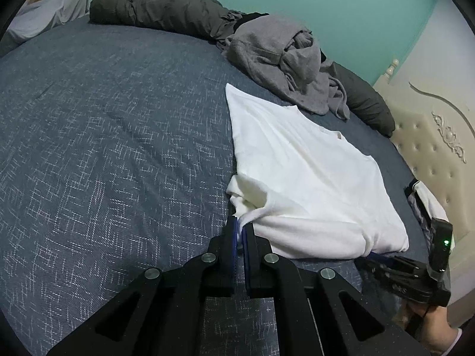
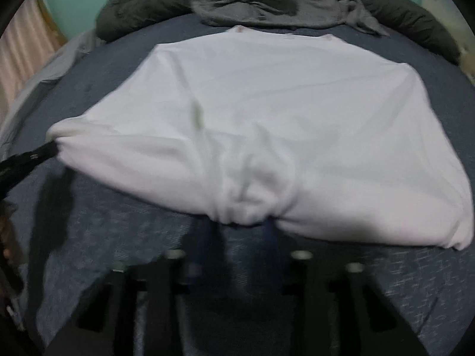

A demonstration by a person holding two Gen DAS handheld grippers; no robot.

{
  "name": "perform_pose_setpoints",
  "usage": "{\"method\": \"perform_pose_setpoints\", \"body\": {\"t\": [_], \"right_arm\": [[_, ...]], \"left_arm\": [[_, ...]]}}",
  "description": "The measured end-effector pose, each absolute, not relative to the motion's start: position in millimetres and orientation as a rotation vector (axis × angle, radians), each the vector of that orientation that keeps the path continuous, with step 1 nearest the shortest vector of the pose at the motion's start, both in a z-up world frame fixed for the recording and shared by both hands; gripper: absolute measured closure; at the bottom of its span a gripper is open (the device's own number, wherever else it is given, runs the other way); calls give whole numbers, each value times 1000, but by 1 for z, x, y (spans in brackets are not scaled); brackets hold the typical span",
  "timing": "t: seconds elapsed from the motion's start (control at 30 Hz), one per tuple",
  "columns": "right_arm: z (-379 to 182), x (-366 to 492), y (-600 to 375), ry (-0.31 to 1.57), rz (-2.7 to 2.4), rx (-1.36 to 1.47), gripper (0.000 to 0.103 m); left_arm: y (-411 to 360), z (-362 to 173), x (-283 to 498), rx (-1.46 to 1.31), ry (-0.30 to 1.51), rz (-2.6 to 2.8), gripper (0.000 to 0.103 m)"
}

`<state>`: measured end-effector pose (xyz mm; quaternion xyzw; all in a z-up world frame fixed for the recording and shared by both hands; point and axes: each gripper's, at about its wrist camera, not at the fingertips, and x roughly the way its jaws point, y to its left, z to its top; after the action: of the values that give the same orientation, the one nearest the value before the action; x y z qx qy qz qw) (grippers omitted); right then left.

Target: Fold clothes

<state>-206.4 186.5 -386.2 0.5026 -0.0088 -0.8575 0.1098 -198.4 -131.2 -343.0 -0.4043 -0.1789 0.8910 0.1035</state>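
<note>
A white shirt [image 1: 311, 178] lies spread on the blue bedspread [image 1: 104, 133], its near part folded over. My left gripper [image 1: 240, 225] is shut on the shirt's near left corner, which bunches at the blue pads. In the right wrist view, the same gripper [image 2: 44, 151] comes in from the left at that corner of the shirt [image 2: 267, 112]. My right gripper [image 2: 237, 234] is blurred, its fingers [image 2: 204, 237] wide apart under a bunched bit of the near hem. Held by a hand [image 1: 430, 329], it also shows as the right gripper [image 1: 372, 255] at the hem.
A crumpled grey garment [image 1: 282, 59] lies just beyond the shirt, with a dark olive blanket [image 1: 148, 3] along the far edge. A cream padded headboard [image 1: 430, 154] stands on the right, and a striped item [image 1: 421, 201] lies beside it. Pale cloth [image 1: 44, 14] sits far left.
</note>
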Motion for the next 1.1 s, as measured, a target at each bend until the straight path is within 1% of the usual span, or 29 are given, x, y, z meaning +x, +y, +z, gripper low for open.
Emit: {"method": "perform_pose_setpoints", "body": {"t": [0.03,0.07,0.2,0.4,0.47,0.53,0.6,0.7,0.8,1.0,1.03,1.07,1.1], "right_arm": [[-387,-210,191,-54,-2521,1482,100],[-387,-212,195,-74,-2525,1485,103],[-380,-211,212,-60,-2564,1468,103],[-363,-199,261,-184,-2578,1464,103],[-358,-195,277,-225,-2582,1462,98],[-352,-190,295,-257,-2597,1460,74],[-344,-183,326,-261,-2672,1453,69],[-343,-176,370,-290,-2759,1516,69],[-350,-183,388,-285,-2769,1573,62],[-370,-190,413,-375,-2718,1601,62],[-372,-188,415,-387,-2710,1595,64],[-374,-186,416,-394,-2701,1587,69],[-374,-188,415,-385,-2687,1568,83]], "left_arm": [[-131,-343,-198,-1191,-526,2630,99],[-132,-342,-198,-1190,-526,2632,99],[-134,-342,-198,-1189,-534,2634,99],[-135,-345,-198,-1205,-533,2625,99],[-136,-346,-198,-1209,-543,2622,99],[-136,-347,-197,-1209,-544,2623,99],[-135,-346,-196,-1210,-539,2626,99],[-134,-347,-196,-1214,-538,2628,99],[-133,-347,-197,-1216,-536,2631,99],[-133,-348,-197,-1226,-528,2635,99],[-132,-348,-197,-1228,-526,2636,99],[-132,-347,-197,-1229,-524,2637,99],[-132,-347,-197,-1229,-522,2637,99]]}}
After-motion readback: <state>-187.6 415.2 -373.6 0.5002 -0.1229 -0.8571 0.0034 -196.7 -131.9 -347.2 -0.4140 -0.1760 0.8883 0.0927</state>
